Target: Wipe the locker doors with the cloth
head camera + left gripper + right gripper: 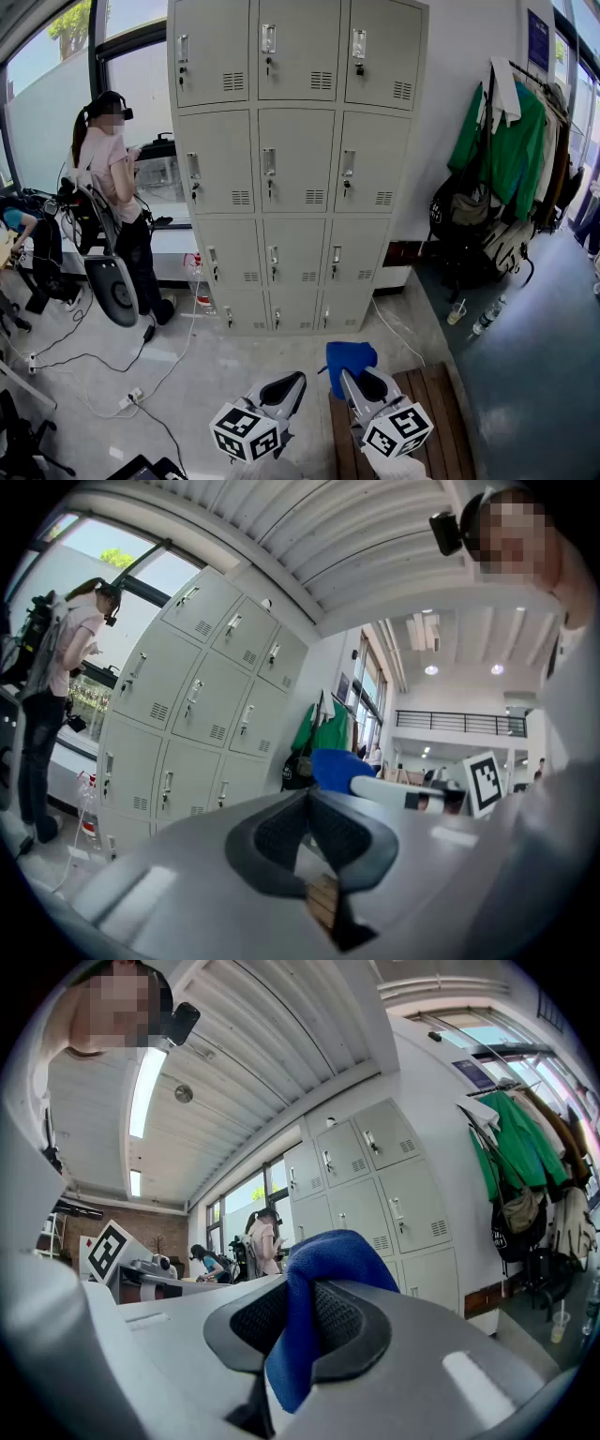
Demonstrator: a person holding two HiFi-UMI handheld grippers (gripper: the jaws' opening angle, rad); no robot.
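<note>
A grey bank of lockers (295,159) with three columns of small doors stands against the white wall ahead, some way off. My right gripper (352,375) is low in the head view, shut on a blue cloth (350,357) that bunches out past its tips. In the right gripper view the cloth (323,1283) hangs between the closed jaws, lockers (375,1185) beyond. My left gripper (292,382) sits beside it on the left, jaws together and holding nothing. The left gripper view shows the lockers (192,705) and the blue cloth (333,766) off to the right.
A person (117,202) stands at a desk left of the lockers, next to a chair (111,281). Cables (112,366) trail on the floor. Green coats and bags (502,178) hang on a rack at right. A wooden bench (427,403) lies under my right gripper. Bottles (483,319) stand on the floor.
</note>
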